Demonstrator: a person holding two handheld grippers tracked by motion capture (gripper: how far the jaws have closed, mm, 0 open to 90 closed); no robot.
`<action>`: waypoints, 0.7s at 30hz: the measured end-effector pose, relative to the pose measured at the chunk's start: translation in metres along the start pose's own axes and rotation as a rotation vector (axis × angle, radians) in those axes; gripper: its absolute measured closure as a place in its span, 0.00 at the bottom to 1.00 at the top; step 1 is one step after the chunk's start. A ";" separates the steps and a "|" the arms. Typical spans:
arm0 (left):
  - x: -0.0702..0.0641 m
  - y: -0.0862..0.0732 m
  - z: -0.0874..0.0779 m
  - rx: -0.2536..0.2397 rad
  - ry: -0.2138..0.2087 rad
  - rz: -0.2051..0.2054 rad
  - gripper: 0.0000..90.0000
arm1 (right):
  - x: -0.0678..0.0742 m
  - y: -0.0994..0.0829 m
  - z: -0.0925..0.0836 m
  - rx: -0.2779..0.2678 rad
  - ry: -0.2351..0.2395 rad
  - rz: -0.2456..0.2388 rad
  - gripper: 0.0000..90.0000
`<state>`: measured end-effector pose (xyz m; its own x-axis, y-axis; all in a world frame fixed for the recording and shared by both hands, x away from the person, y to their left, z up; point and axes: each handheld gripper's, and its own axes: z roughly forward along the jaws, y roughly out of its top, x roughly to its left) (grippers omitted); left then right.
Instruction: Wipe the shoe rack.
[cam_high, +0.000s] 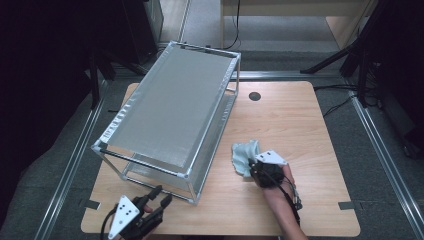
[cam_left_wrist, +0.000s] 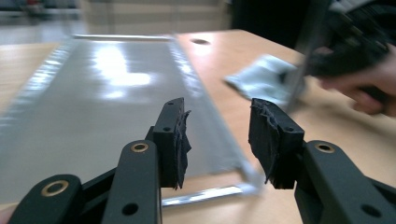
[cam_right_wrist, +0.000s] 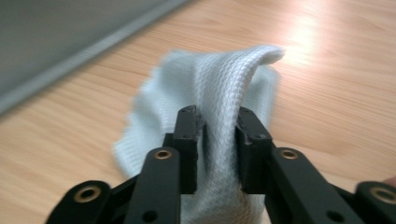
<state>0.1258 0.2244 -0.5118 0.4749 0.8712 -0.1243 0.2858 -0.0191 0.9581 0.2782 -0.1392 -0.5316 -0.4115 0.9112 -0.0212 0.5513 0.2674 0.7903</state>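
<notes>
Left gripper: the left gripper (cam_high: 159, 196) is at the near left corner of the table (cam_high: 300, 120), just in front of the near end of the rack. A hand holds it from the near edge.
Left gripper jaws: they stand apart with nothing between them. In the left gripper view (cam_left_wrist: 218, 140) the two black pads have a wide gap, and they do not touch anything.
Rack: a metal rack (cam_high: 170, 110) with a flat grey top stands on the left half of the table. It runs from the near left part up to the far edge. It has thin silver bars at its corners and a low shelf under the top.
Cloth: a small pale blue cloth (cam_high: 245, 156) is near the middle of the table, a bit toward the near edge, just right of the rack. One part is lifted up and the rest hangs down to the wood.
Right gripper: the right gripper (cam_high: 256, 167) is right beside the cloth, on its near right side. A hand and forearm come in from the near edge.
Right gripper jaws: in the right gripper view (cam_right_wrist: 217, 135) they are narrow, with a fold of the cloth (cam_right_wrist: 219, 93) between the pads. The pads touch the cloth on both sides.
Hole: a small dark round hole (cam_high: 255, 96) is in the table by the far edge, well away from the cloth.
</notes>
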 end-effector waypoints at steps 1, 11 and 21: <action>0.006 0.002 -0.003 -0.009 0.015 -0.017 0.63 | -0.008 -0.002 0.000 0.009 -0.013 0.008 0.78; 0.069 -0.005 -0.039 -0.033 0.218 -0.108 0.59 | -0.020 -0.011 -0.038 -0.061 0.045 0.060 0.23; 0.111 -0.016 -0.033 0.001 0.389 -0.168 0.56 | 0.075 -0.001 -0.061 -0.184 0.309 -0.106 0.16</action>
<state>0.1465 0.3375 -0.5325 0.0718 0.9825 -0.1721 0.3336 0.1390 0.9324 0.2030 -0.0900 -0.4967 -0.6748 0.7360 0.0545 0.3654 0.2690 0.8911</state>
